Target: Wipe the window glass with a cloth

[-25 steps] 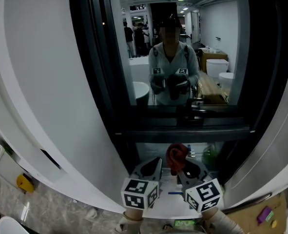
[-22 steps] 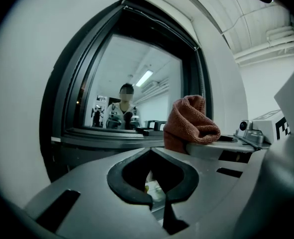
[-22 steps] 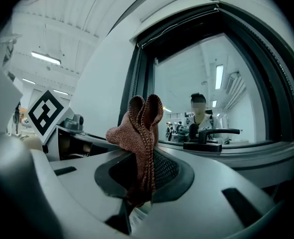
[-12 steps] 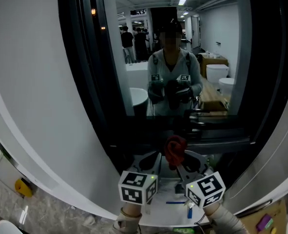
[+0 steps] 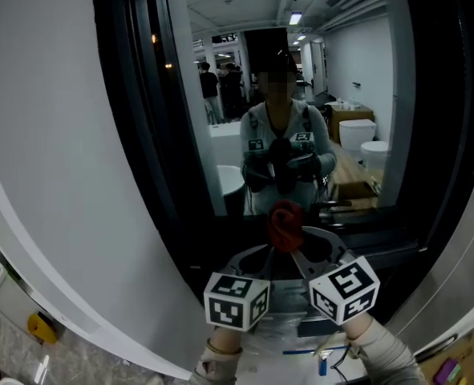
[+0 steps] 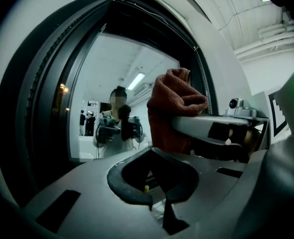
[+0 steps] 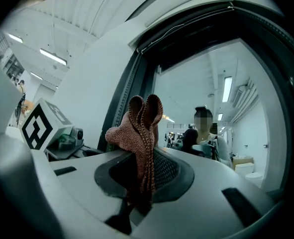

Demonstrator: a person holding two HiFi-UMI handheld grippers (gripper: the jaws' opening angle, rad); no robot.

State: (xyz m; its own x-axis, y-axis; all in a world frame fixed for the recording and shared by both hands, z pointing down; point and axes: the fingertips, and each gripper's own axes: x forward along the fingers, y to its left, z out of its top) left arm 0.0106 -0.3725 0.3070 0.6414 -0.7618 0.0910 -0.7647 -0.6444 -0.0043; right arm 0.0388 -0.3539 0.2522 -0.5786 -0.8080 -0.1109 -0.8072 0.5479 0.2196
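red cloth (image 5: 285,224) near window glass (image 5: 220,95) lower edge

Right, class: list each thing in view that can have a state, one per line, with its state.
red cloth: bunched, clamped upright in the right claw.
right claw: shut on the red cloth.
left claw: shut, empty.
window glass: dark, reflecting the person.
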